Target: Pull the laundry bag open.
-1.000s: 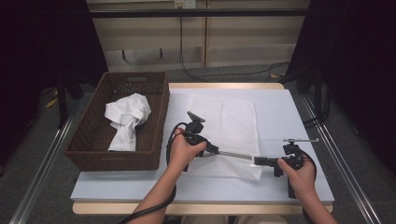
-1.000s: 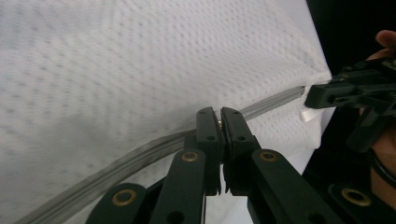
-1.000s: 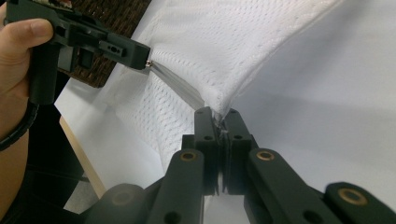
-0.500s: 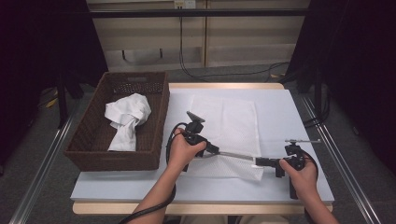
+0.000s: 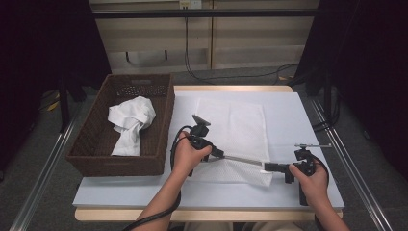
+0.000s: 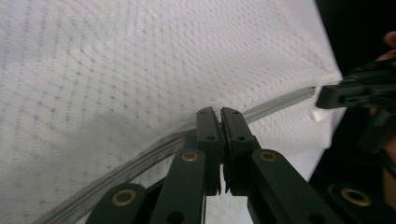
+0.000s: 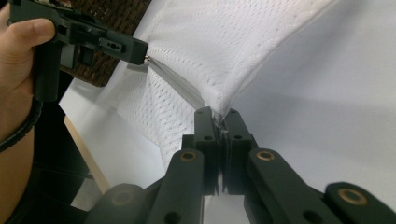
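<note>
I have both grippers clamped on the near edge of the mesh bag (image 5: 233, 130), which lies on the table (image 5: 298, 192) just ahead of them. My left gripper (image 6: 219, 114) is shut on the zipper (image 6: 140, 161), apparently on the slider or the tape right at it; I cannot tell which. My right gripper (image 7: 217, 114) is pinched on the bag's corner, at the far end of the zipper from the left one. Between the two, the zipper is stretched taut and the near edge is lifted slightly off the table.

I judge the grip and tensioning done; the zipper run itself looks barely begun or just finishing, and I cannot tell which way the slider should travel. Left of my left gripper, the basket (image 5: 91, 159) holds a crumpled white cloth (image 5: 130, 122), so stowing this bag there may remain.

The bag is white, thin, open-weave mesh with a pale grey zipper, flat and limp beyond the grippers.
</note>
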